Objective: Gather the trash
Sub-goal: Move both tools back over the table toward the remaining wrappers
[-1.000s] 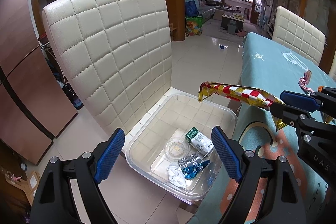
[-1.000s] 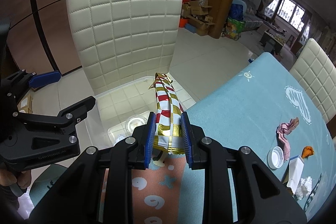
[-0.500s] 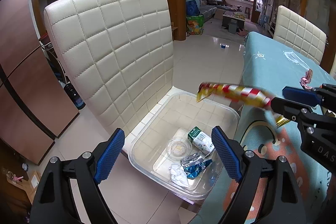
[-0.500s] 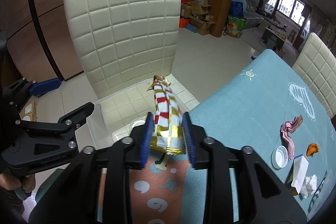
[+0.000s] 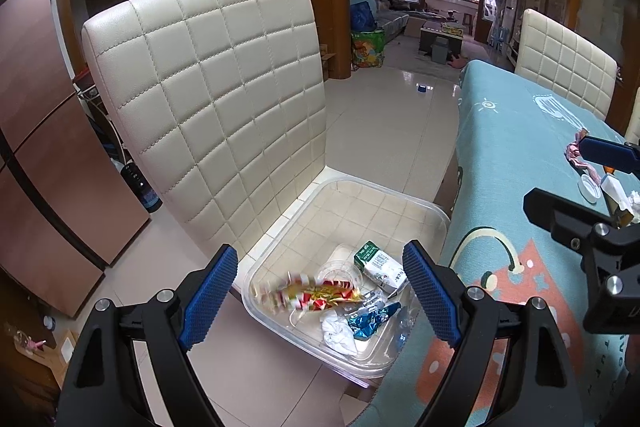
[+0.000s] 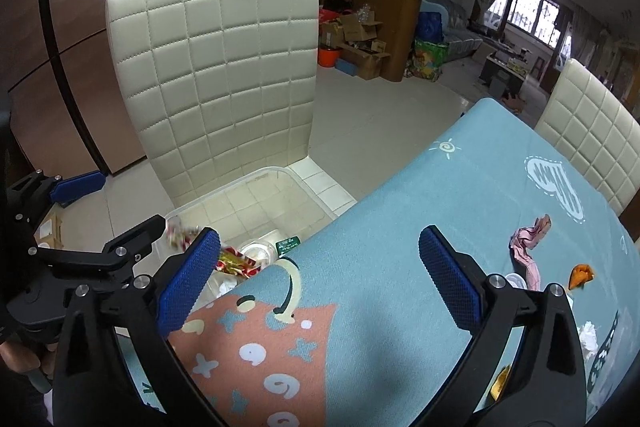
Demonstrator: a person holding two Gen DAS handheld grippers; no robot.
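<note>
Snack wrapper (image 5: 316, 295) in the clear plastic bin (image 5: 416, 205), blurred.

Red, gold and white, it lies among a small green-and-white carton (image 5: 378, 263), a crumpled white tissue (image 5: 338, 331) and a blue foil scrap (image 5: 370, 319); the bin sits on the seat of a cream quilted chair (image 5: 224, 99). Both the left gripper (image 5: 320, 291) and the right gripper (image 6: 320, 279) are spread wide with nothing between their blue pads. More litter, including a pink wrapper (image 6: 528, 247) and an orange scrap (image 6: 580, 275), remains on the blue tablecloth (image 6: 400, 187).
</note>
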